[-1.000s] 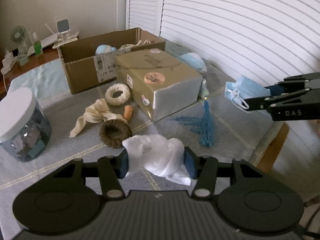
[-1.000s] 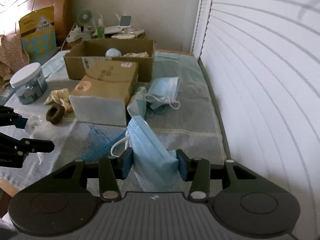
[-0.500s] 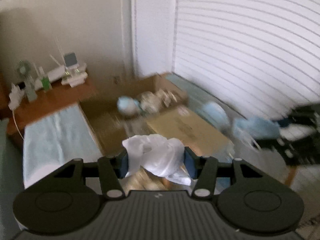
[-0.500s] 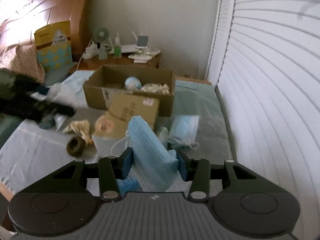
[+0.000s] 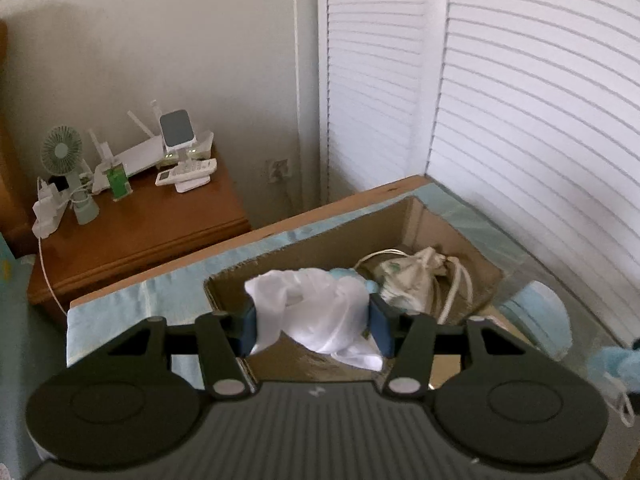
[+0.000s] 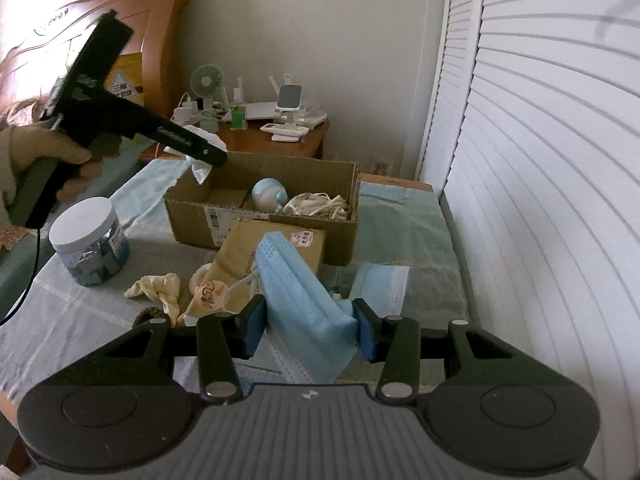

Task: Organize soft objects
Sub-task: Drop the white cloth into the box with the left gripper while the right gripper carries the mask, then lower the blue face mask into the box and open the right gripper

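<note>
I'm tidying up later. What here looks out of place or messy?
Soft items lie loose outside the open box: a cream cloth crumpled beside the jar and a mask flat near the shutters. Nothing looks spilled or damaged.

Yellow bag point(image 6: 129, 80) by headboard: triangle sign, possibly "三角" characters; box labels too blurred.

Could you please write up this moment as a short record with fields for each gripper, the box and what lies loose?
left gripper: holds crumpled white cloth over open cardboard box; fingers just widened a little
right gripper: shut on blue pleated face mask
box contents: pale blue ball, cream drawstring pouch
loose on the bed: cream ribbon, white-lidded jar
</note>
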A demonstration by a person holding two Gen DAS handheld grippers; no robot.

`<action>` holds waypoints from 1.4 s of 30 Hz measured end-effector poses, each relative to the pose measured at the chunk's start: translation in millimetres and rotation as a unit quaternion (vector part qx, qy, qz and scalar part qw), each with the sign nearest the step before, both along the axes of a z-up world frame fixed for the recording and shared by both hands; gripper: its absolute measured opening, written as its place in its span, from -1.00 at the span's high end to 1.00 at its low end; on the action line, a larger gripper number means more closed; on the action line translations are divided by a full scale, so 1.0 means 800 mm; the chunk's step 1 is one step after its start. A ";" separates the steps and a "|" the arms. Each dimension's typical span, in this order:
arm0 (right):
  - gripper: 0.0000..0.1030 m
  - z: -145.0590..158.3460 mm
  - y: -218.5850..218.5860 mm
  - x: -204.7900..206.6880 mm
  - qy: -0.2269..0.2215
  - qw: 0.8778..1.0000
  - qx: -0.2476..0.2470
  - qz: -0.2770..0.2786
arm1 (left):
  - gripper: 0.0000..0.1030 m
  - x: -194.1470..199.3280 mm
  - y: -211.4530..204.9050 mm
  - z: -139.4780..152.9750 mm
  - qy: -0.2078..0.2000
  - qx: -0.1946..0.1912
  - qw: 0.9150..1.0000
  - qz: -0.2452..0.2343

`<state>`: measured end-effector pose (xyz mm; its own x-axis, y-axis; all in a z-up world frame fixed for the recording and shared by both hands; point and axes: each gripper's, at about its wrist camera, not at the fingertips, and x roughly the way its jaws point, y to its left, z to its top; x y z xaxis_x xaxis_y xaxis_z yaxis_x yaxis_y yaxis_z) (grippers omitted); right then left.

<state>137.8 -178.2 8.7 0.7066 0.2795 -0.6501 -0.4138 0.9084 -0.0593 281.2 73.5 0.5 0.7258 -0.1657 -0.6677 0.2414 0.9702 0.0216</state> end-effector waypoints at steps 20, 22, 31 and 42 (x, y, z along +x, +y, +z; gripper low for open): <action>0.00 0.013 0.018 0.012 -0.011 1.000 -0.002 0.025 | -0.83 -0.099 0.029 0.008 -0.012 -0.041 0.999 0.016; 0.00 0.016 0.022 0.022 -0.006 0.999 0.006 0.035 | -0.87 -0.121 0.029 0.005 -0.011 -0.046 0.999 0.020; 0.00 0.028 0.061 0.089 0.011 0.996 0.025 0.089 | -0.92 -0.207 0.020 -0.022 -0.012 -0.036 0.999 0.031; -0.01 0.044 0.139 0.169 0.002 0.990 0.004 0.142 | -0.92 -0.242 0.033 -0.050 -0.005 -0.067 0.994 0.087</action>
<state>272.7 -66.7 44.0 0.5962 0.4707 -0.6503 -0.6525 0.7561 -0.0509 87.9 100.3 -39.2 0.7571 -0.1246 -0.6413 0.0710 0.9915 -0.1088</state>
